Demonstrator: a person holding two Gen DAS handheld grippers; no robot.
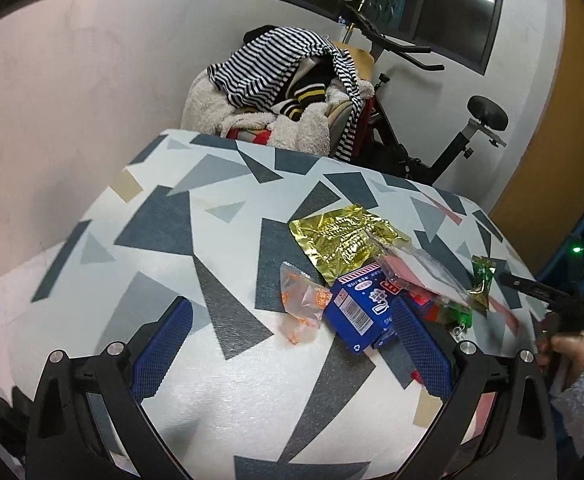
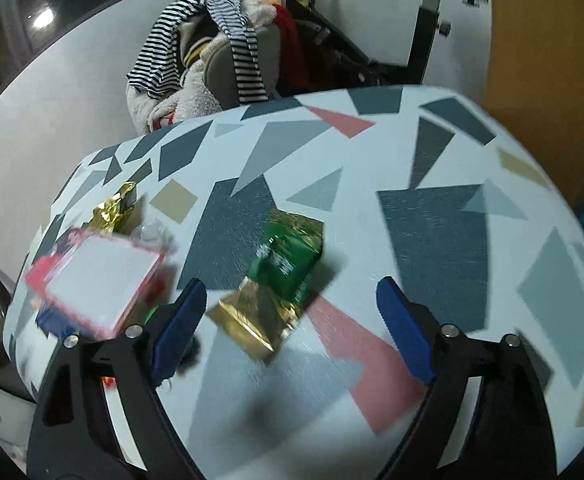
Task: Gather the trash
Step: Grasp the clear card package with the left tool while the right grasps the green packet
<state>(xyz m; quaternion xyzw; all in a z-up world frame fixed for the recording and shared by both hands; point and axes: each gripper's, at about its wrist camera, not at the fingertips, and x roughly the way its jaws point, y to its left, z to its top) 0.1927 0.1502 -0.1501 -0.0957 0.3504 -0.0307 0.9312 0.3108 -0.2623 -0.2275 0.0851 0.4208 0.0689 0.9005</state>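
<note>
Trash lies on a table with a geometric patterned cloth (image 1: 196, 240). In the left wrist view I see a gold foil wrapper (image 1: 340, 236), an orange clear wrapper (image 1: 302, 304), a blue carton (image 1: 360, 310), a clear plastic bag (image 1: 420, 268) and a green-gold packet (image 1: 482, 282). My left gripper (image 1: 292, 340) is open above the table, the blue carton by its right finger. In the right wrist view my right gripper (image 2: 292, 316) is open, with the green-gold packet (image 2: 276, 280) between its fingers. A pink-edged white box (image 2: 100, 280) and the gold wrapper (image 2: 114, 210) lie to the left.
Behind the table stands a chair piled with striped and fleece clothes (image 1: 284, 92) and an exercise bike (image 1: 432, 120). A white wall (image 1: 72, 100) runs at the left. The table's far edge (image 2: 332, 96) is close to the chair. The other hand's handle (image 1: 552, 304) shows at the right.
</note>
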